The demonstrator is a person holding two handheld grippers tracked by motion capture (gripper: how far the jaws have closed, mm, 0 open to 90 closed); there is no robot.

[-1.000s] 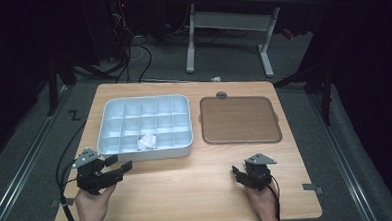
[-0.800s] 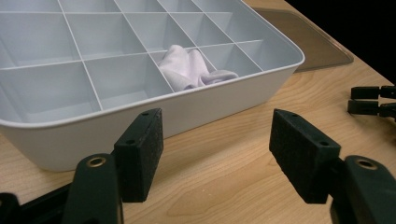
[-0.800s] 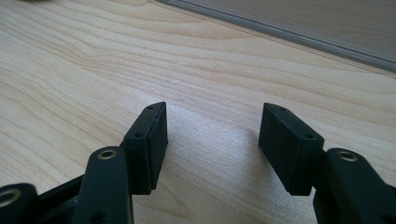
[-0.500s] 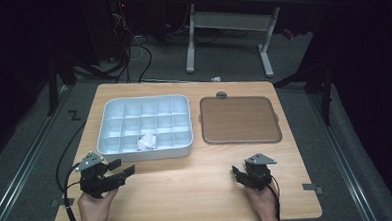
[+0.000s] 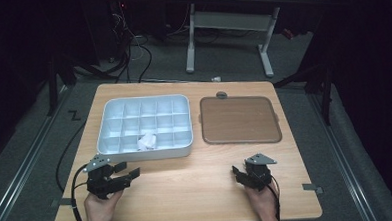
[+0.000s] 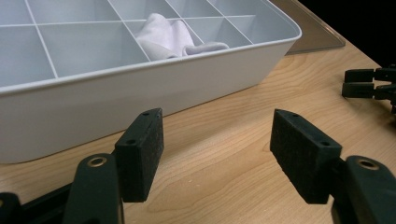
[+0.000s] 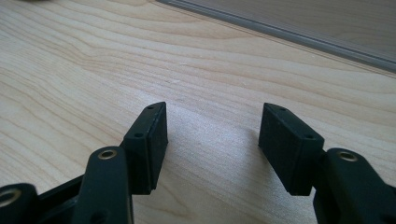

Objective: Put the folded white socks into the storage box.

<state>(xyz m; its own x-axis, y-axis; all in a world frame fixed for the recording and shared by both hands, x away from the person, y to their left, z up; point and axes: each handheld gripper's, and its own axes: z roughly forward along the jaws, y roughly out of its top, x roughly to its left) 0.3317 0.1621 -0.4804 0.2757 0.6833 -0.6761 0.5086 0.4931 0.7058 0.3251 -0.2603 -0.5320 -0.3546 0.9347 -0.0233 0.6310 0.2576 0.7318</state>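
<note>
White cloth (image 5: 147,141), pale-grey tray (image 5: 116,150), brown mat (image 5: 239,120)

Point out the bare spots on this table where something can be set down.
The widest free patch is the wood strip between the left gripper and right gripper, in front of the white compartment tray and brown lid. The narrow gap between tray and lid suits only a passing hand. Most tray cells are bare; one front cell holds a white cloth.

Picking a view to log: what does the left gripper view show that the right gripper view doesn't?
Left gripper view: the white plastic compartment tray, a crumpled white cloth in one of its cells, and the right gripper farther off at the edge. Right gripper view: that gripper's own open jaws over bare wood. Both: the light wooden table, an edge of the flat brown lid, and two black jaws standing apart, holding nothing.
</note>
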